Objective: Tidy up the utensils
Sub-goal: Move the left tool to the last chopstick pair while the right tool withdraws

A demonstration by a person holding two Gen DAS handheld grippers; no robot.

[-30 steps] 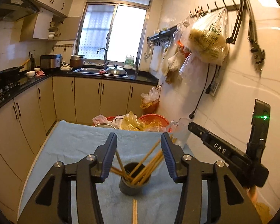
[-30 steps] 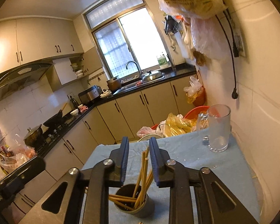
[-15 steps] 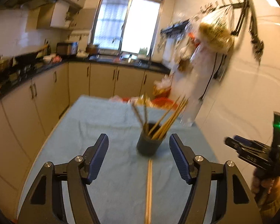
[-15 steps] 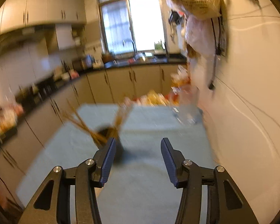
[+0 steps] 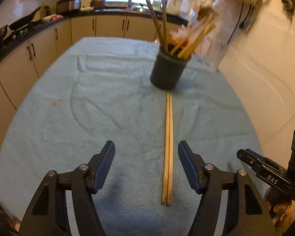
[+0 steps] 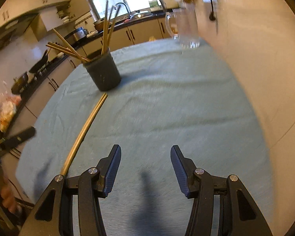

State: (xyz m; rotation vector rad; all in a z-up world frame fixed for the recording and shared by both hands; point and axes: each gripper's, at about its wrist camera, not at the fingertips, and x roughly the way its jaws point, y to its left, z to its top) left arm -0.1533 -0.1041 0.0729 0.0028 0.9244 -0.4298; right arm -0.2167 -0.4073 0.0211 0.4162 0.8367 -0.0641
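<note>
Left gripper (image 5: pixel 146 151): angled down over the surface (image 5: pixel 88 106), jaws spread and just narrowed, chopstick pair (image 5: pixel 168 141) between them untouched. Dark cup (image 5: pixel 168 69) of chopsticks stands beyond the pair. Right gripper (image 6: pixel 145 156): angled down, jaws spread, empty.

Broad bare tabletop (image 6: pixel 177 102) lies open on either side; a chopstick pair (image 5: pixel 168 147), dark holder (image 5: pixel 168 70) and glass mug (image 6: pixel 184 27) stand in the way
</note>
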